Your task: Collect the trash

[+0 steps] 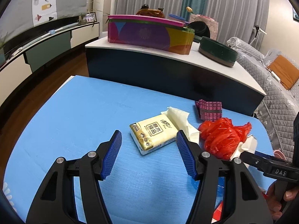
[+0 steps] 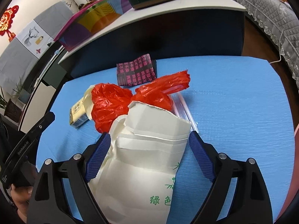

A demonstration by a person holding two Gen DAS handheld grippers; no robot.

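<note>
Trash lies on a blue mat (image 1: pixel 74 112) (image 2: pixel 233 102). A cream tissue pack (image 1: pixel 154 133) (image 2: pixel 78 114) sits just beyond my left gripper (image 1: pixel 149 133), which is open with nothing between its fingers. Crumpled tissue (image 1: pixel 179 115) lies behind the pack. To its right is a red plastic bag (image 1: pixel 220 138) (image 2: pixel 112 104). A white paper bag (image 2: pixel 145 158) (image 1: pixel 246 145) with green print lies flat on the mat between the wide jaws of my right gripper (image 2: pixel 149 134), its top edge overlapping the red bag. A dark pink-patterned packet (image 1: pixel 209 110) (image 2: pixel 136 72) lies farther back.
A clear plastic sleeve (image 2: pixel 183 108) lies beside the paper bag. Behind the mat stands a dark table with a white top (image 1: pixel 149 48) carrying a colourful box (image 1: pixel 149 35) and a green round tin (image 1: pixel 216 52). A grey quilted sofa (image 1: pixel 271 93) is at right.
</note>
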